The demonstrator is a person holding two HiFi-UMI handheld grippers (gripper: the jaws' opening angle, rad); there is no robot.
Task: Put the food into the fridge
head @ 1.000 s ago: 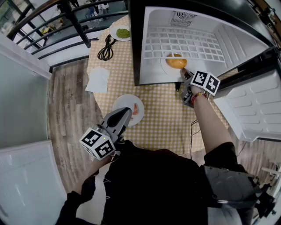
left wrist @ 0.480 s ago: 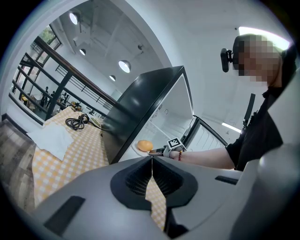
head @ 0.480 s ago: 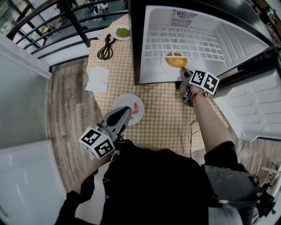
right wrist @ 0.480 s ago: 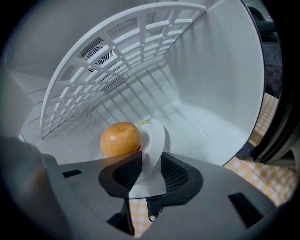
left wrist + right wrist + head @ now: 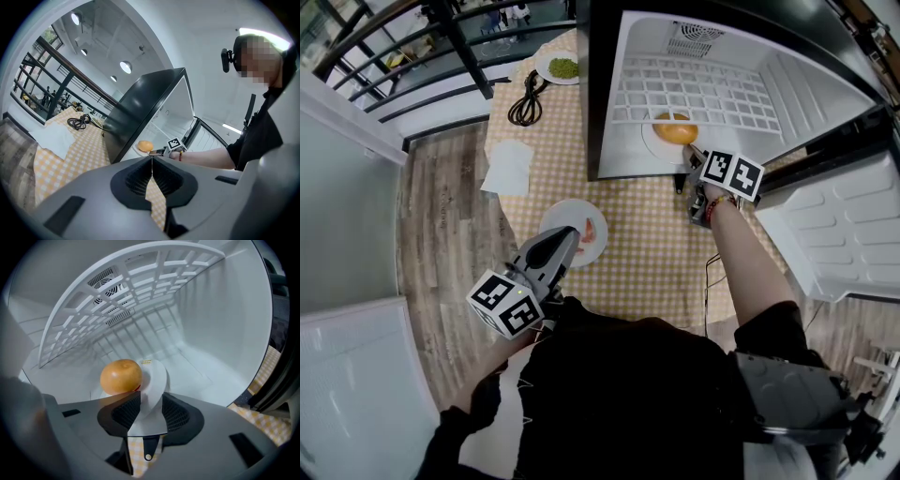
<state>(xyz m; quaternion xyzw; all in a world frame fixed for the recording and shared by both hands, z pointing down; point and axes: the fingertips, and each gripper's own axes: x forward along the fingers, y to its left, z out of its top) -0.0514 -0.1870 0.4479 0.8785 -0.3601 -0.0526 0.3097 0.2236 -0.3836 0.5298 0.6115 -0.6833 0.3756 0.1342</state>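
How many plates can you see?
3: the bun plate inside the fridge, the red-food plate on the table near the left gripper, the green-food plate at the table's far end. The fridge may hide others.

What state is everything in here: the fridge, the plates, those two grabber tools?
Fridge: door open.
Plate with the bun: inside the fridge, rim between the jaws of the right gripper.
Right gripper: jaws apart, just been opening, not clamping the plate.
Left gripper: jaws shut, empty.
Plate with red food: on the table, outside the fridge.
Plate with green food: on the table, outside the fridge.
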